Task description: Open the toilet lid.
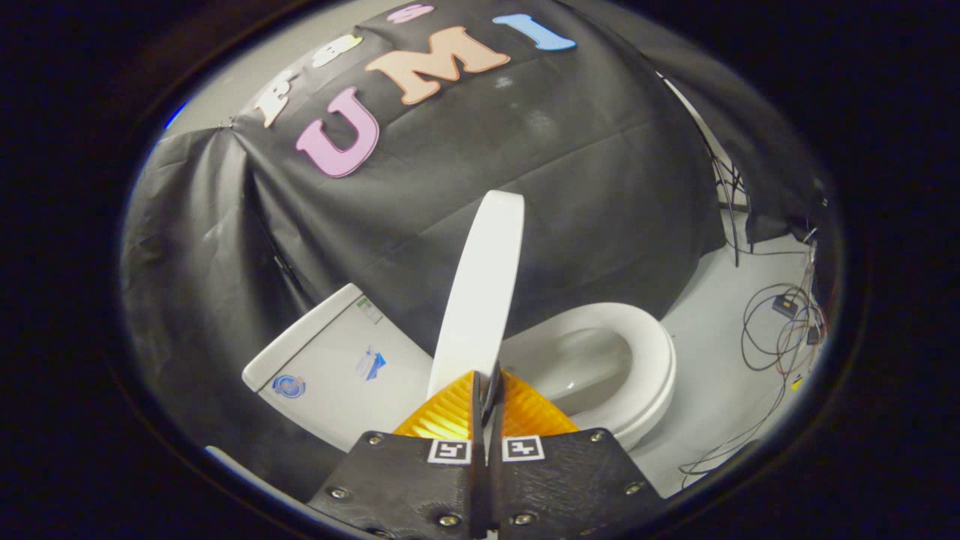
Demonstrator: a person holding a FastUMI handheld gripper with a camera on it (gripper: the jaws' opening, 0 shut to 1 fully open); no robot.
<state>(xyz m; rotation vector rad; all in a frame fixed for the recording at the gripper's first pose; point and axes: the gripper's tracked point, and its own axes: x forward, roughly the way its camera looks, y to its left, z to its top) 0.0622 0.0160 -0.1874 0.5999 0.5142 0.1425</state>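
Glossy white oval toilet lid (484, 289) upright, edge-on, clamped btwn gripper (487, 390) jaws; seat (645, 367) beyond.

Pale floor (712, 375) under toilet (622, 375), cables (780, 330)

Dim, soft overhead light, mild glare on the white lid (480, 292), edges bowed and blurred.

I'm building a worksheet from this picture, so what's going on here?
A handheld gripper has its fingers closed on the edge of a white plastic toilet lid, holding it raised, seen edge-on, roughly upright. The white oval seat lies down over the bowl to one side of the lid, and the white tank sits to the other. Loose cables lie on the pale floor beyond.
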